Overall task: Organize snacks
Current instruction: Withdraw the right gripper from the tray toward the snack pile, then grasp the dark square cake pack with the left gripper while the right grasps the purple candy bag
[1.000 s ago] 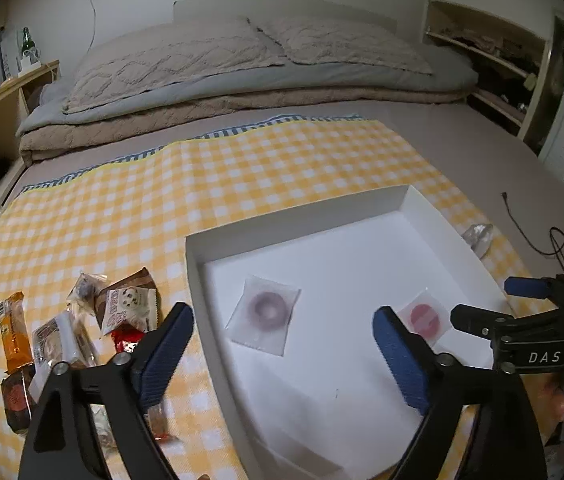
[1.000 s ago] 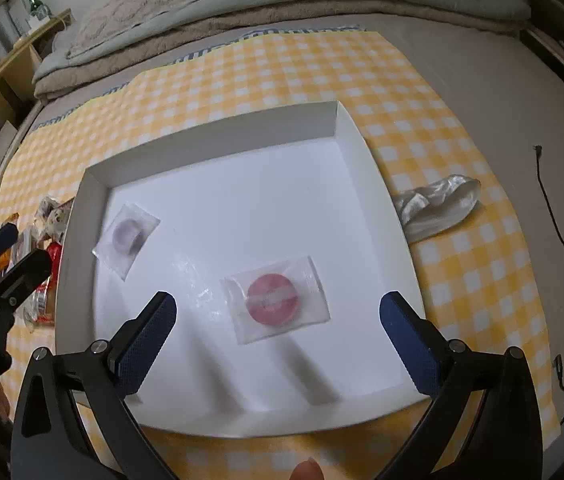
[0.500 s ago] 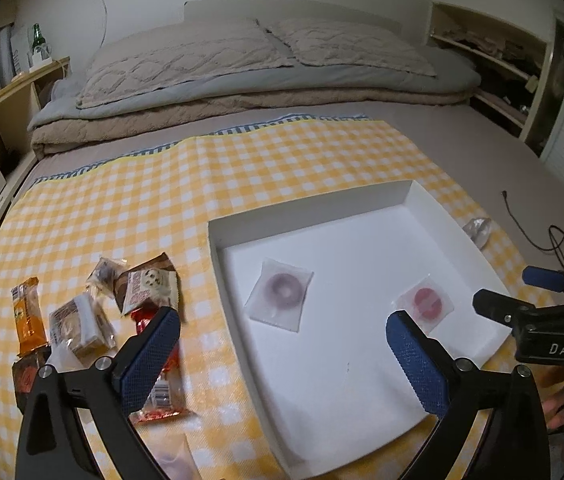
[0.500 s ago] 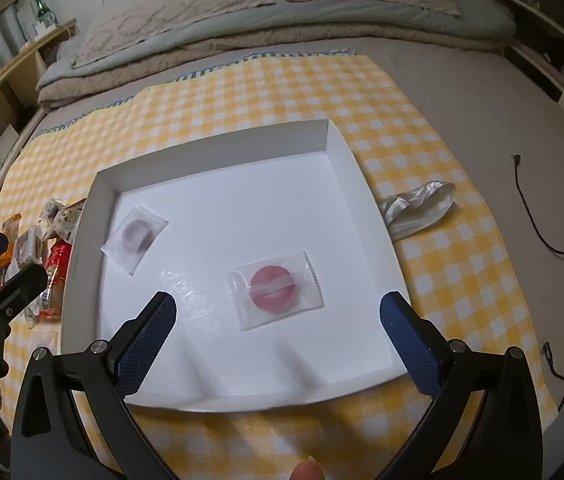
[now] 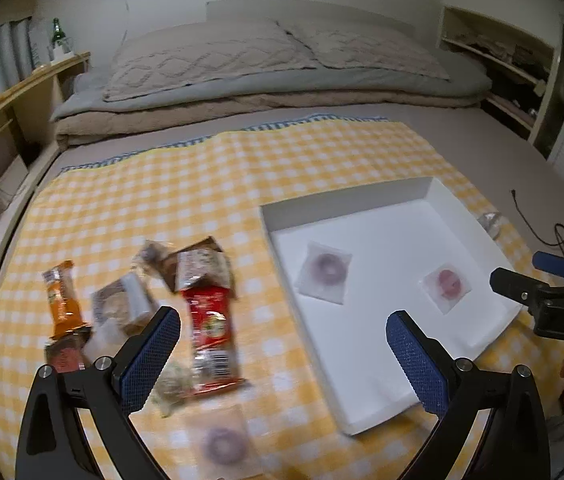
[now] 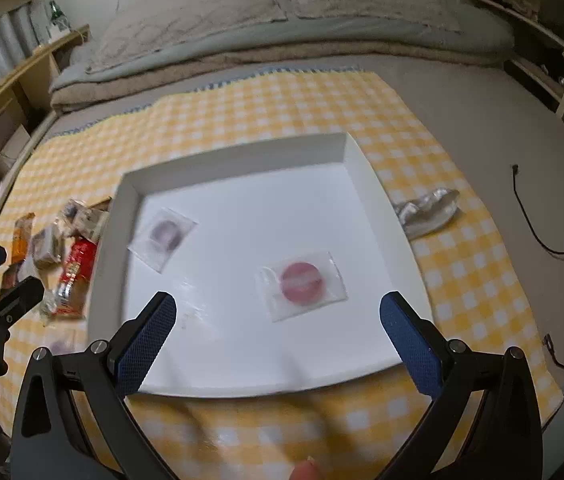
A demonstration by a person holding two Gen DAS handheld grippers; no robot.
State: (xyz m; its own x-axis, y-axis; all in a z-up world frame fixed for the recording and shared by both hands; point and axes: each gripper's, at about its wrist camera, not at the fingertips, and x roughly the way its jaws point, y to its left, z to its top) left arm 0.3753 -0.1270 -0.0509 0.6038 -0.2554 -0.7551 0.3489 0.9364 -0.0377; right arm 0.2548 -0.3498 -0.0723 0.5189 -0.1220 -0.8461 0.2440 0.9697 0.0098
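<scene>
Nearest the cameras, both claws are being held wide open with nothing between their blue pads: the left claw (image 5: 283,360) is hanging over the yellow checked cloth (image 5: 210,184) beside the loose snacks, and the right claw (image 6: 278,344) is hovering over the near edge of the white tray (image 6: 345,144).

A small ring sweet in a clear packet (image 5: 224,446) is lying on the cloth, blurred and cut off by the frame. Just beyond, a red packet (image 5: 210,326), an orange bar (image 5: 64,300) and a heap of wrapped snacks (image 5: 198,266) are waiting outside the tray.

Only two items are sitting in the tray: a purple ring sweet (image 6: 164,236) and a red sweet (image 6: 301,278). The task is judged barely begun; most snacks are left to be moved.

A crumpled silver wrapper (image 6: 427,210) is lying beside the tray. Labels are being smeared by blur and cannot be read.
</scene>
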